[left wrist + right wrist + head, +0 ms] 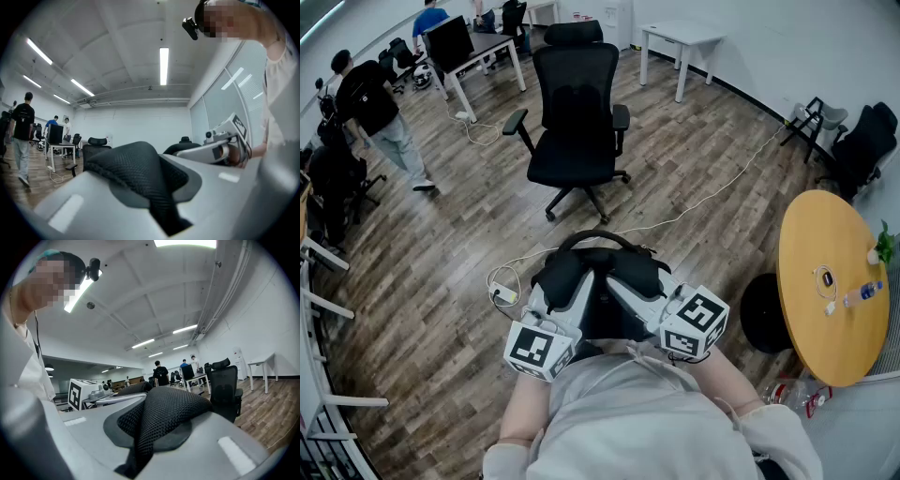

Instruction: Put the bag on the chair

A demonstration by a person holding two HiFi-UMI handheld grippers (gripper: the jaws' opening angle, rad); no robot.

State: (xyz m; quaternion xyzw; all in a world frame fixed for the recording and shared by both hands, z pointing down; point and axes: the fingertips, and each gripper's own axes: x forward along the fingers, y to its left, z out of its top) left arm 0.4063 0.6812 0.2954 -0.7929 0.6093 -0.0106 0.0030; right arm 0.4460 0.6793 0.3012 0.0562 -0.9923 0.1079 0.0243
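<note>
A black bag [602,298] hangs in front of me, held up between both grippers. My left gripper [567,284] is shut on one black mesh shoulder strap [140,171]. My right gripper [630,284] is shut on the other mesh strap [164,416]. Both point level, towards the chair. The black office chair [575,122] stands a short way ahead on the wood floor, its seat bare and facing me; it also shows as the chair [226,385] in the right gripper view. Most of the bag's body is hidden below the grippers.
A white cable and power strip [502,293] lie on the floor between me and the chair. A round wooden table [825,309] with a bottle stands at the right, a black stool [764,314] beside it. Desks and people [380,112] are at the far left.
</note>
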